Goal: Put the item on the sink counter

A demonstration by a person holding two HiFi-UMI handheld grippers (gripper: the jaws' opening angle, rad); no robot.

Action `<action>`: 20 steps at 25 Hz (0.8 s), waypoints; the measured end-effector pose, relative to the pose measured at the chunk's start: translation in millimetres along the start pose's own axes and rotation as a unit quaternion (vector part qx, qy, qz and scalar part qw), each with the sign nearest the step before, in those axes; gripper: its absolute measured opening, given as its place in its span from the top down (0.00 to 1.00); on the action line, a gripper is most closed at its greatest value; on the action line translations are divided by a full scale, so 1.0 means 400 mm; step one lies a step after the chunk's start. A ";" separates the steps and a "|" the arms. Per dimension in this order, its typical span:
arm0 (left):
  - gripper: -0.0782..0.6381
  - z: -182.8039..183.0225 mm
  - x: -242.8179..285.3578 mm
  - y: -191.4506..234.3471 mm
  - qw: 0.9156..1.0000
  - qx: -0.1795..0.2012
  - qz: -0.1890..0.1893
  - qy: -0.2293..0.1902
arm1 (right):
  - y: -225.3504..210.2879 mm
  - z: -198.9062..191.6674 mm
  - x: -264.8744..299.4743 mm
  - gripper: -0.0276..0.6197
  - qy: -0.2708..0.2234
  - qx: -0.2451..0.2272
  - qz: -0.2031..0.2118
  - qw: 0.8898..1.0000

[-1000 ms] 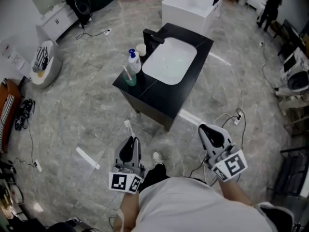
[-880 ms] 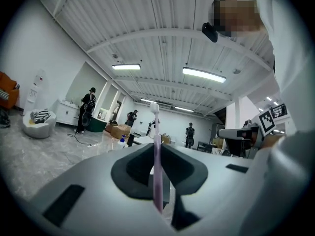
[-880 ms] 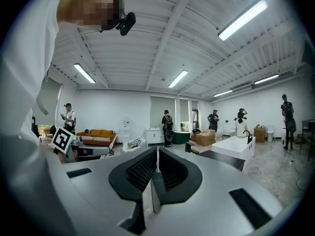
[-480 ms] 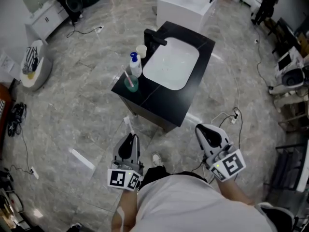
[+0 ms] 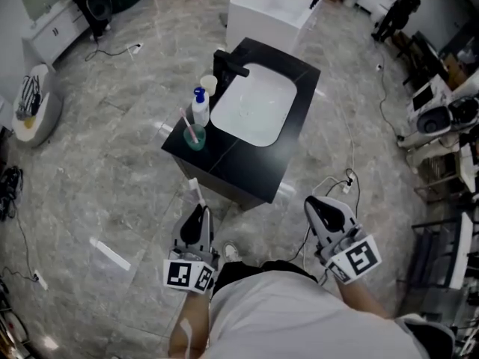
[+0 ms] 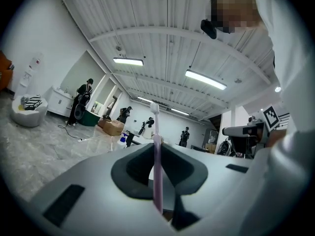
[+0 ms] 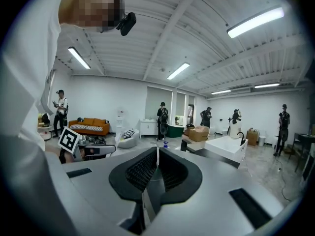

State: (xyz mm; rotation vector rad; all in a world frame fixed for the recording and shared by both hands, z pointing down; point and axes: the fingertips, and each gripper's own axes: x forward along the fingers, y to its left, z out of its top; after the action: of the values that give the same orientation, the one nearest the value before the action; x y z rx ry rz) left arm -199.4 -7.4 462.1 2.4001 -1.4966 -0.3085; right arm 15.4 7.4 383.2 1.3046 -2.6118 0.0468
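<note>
Sink counter [image 5: 251,172] has drifted leftward; left gripper [image 5: 197,217] jaws pinch a toothbrush [image 6: 157,146], right gripper [image 5: 319,206] jaws pressed together.

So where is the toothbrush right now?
The toothbrush is clamped in the left claw, sticking out past its tips. In the head view it sits low and left of middle, just short of the black sink counter.

We get bright, even light from ceiling tubes [image 6: 205,79]; the floor [image 5: 112,170] shines softly. Gripper views bulge, with dark corners; the near toothbrush [image 6: 157,166] blurs.
</note>
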 end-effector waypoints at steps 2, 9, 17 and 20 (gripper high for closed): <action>0.83 0.003 0.006 0.001 1.000 -0.001 -0.004 0.000 | -0.008 0.014 -0.001 0.90 -0.003 -0.005 -0.007 1.000; 0.83 0.001 0.006 0.002 1.000 0.001 -0.004 -0.003 | 0.000 0.041 0.008 0.90 -0.016 -0.014 -0.003 1.000; 0.83 0.004 0.009 -0.005 0.999 0.013 0.031 -0.009 | -0.047 0.060 0.049 0.90 -0.039 -0.014 0.029 0.999; 0.83 0.011 0.029 -0.012 0.998 0.016 0.053 -0.009 | -0.081 0.064 0.081 0.90 -0.047 -0.001 0.050 0.998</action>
State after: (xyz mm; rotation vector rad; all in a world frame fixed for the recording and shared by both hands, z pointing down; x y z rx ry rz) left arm -191.8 -16.6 456.0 2.3381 -1.6427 -0.2859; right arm 17.6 -41.0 362.6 1.2018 -2.7551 -0.0016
